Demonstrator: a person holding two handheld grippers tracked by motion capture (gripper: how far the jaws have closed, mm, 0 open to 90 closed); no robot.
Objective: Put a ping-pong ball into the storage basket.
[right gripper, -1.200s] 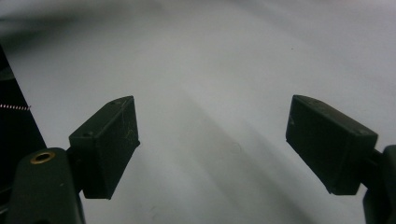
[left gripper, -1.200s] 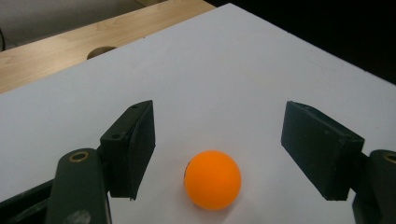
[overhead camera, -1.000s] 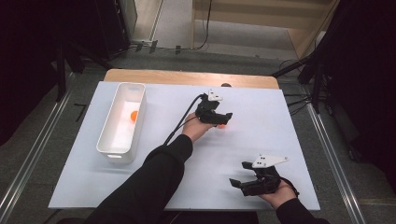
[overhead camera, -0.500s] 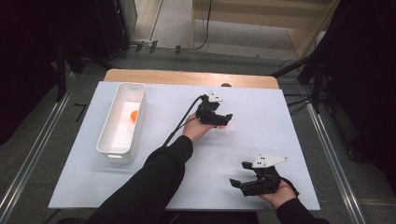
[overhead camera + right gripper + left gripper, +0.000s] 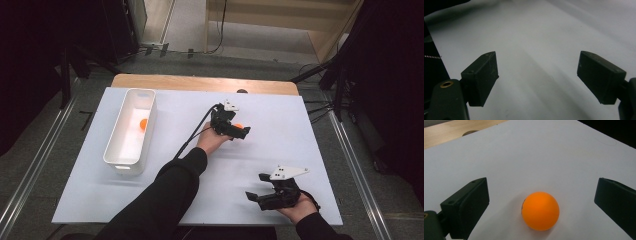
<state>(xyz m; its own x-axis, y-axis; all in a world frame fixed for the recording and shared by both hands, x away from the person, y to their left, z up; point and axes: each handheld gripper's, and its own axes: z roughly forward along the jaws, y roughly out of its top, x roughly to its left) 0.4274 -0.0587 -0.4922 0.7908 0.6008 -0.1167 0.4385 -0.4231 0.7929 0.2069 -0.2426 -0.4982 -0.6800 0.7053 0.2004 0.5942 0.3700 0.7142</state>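
Opened wide just now, jaws of the left gripper (image 5: 239,131), with the orange ball (image 5: 540,210) resting free on the white surface (image 5: 280,115) between them, touched by neither pad. Little else changed since the earlier high views: same spot right of centre, toward the far edge, forearm reaching across from the near edge. Sits closer to the left-hand pad (image 5: 474,202) in the left gripper view, well clear of the other. Probably spread this far to straddle the ball with room to spare, so that closing can catch it at its widest rather than knock it rolling.

Parked near the near right corner, right gripper (image 5: 267,196), jaws likewise wide apart and holding nothing, bare white surface beneath them in the right gripper view. Kept back, most likely, to leave the working side free.

Along the left edge, a white bin (image 5: 116,159) lying lengthwise, with a second orange ball (image 5: 143,124) already inside near its far end. Suggests the bin as destination for the ball on the surface: a centred, gentle close first, then a lift and carry leftward.
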